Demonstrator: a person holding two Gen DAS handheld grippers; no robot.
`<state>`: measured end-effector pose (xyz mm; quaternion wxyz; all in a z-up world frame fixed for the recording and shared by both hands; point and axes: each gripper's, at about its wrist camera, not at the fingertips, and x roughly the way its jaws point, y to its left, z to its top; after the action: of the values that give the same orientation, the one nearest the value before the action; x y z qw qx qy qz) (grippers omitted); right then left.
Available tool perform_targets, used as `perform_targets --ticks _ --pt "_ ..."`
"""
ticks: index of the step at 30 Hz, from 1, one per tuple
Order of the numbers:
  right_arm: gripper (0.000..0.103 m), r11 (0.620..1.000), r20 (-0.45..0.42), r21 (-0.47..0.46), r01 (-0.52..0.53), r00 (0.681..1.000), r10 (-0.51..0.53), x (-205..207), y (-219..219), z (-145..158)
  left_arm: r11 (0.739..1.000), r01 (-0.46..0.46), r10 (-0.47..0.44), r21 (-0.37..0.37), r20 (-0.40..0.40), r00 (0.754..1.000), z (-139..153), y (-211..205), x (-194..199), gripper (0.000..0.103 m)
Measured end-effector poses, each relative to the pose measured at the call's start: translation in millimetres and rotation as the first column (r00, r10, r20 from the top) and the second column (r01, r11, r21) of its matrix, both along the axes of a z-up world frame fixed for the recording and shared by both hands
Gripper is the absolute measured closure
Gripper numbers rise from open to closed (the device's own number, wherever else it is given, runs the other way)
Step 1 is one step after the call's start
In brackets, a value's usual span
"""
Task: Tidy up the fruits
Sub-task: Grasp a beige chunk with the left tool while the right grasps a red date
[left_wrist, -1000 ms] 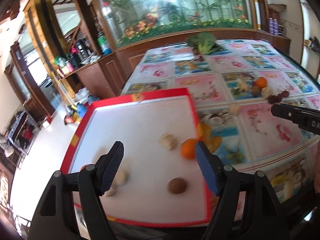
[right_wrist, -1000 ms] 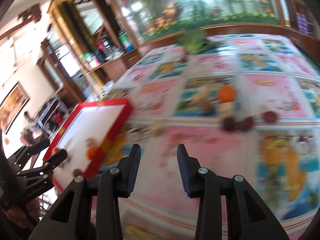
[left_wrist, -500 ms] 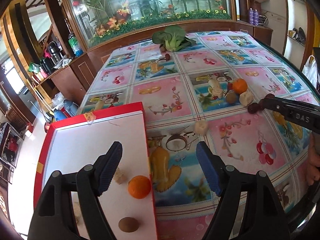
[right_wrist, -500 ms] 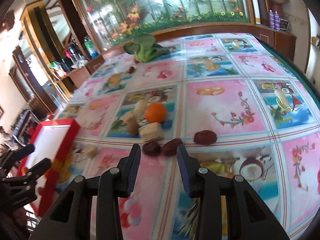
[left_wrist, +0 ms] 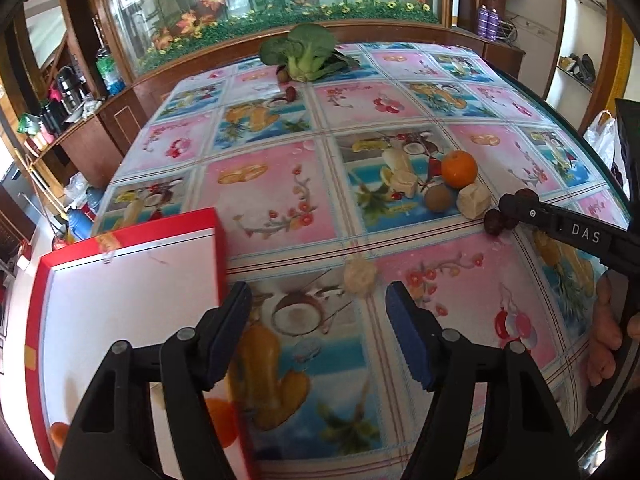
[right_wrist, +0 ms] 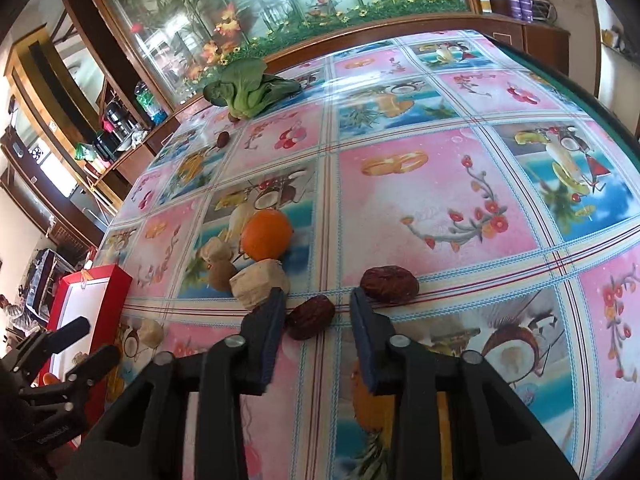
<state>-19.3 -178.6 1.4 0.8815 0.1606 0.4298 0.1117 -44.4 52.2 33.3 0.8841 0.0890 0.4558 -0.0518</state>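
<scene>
Fingers of the left gripper (left_wrist: 316,312) stand wide apart and hold nothing, hovering over the fruit-print tablecloth (left_wrist: 280,196). Just ahead of the gap, slightly toward the right finger, lies a pale knobbly piece (left_wrist: 359,274). To the gripper's left is the red-rimmed white tray (left_wrist: 132,280), its near corner beside the left finger; an orange fruit inside the tray (left_wrist: 222,416) shows behind that finger. Farther ahead and to the right sit an orange (left_wrist: 459,168), a brown kiwi (left_wrist: 438,199) and a beige chunk (left_wrist: 474,201), clustered and touching. The right gripper (left_wrist: 516,210) reaches in from the right, its tip at a dark date (left_wrist: 493,222).

From the right wrist, the right gripper (right_wrist: 318,312) is partly open, its fingers straddling one date (right_wrist: 311,316) without visibly pinching it. A second date (right_wrist: 389,283) lies just beyond the right fingertip. The beige chunk (right_wrist: 260,283) touches the left fingertip, with the orange (right_wrist: 266,234) behind it. A leafy green (right_wrist: 250,90) rests far ahead.
</scene>
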Motion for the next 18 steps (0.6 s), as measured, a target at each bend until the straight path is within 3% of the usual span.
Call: perform_targets --ticks 4,13,18 --pt "0.081 1.0 -0.003 -0.003 0.004 1.0 -0.004 0 -3 -1 1.0 0.01 -0.01 -0.018 -0.045 0.999 -12 -9 12 0.046" --pt "0.082 0.993 0.024 -0.118 -0.02 0.999 0.023 -4 9 2 0.999 0.01 -0.014 -0.045 -0.074 0.997 -25 -13 22 0.051" --pt "0.087 0.991 0.03 -0.131 -0.021 0.999 0.025 -2 9 1 0.995 0.037 -0.042 -0.089 -0.062 0.997 -26 -14 20 0.068"
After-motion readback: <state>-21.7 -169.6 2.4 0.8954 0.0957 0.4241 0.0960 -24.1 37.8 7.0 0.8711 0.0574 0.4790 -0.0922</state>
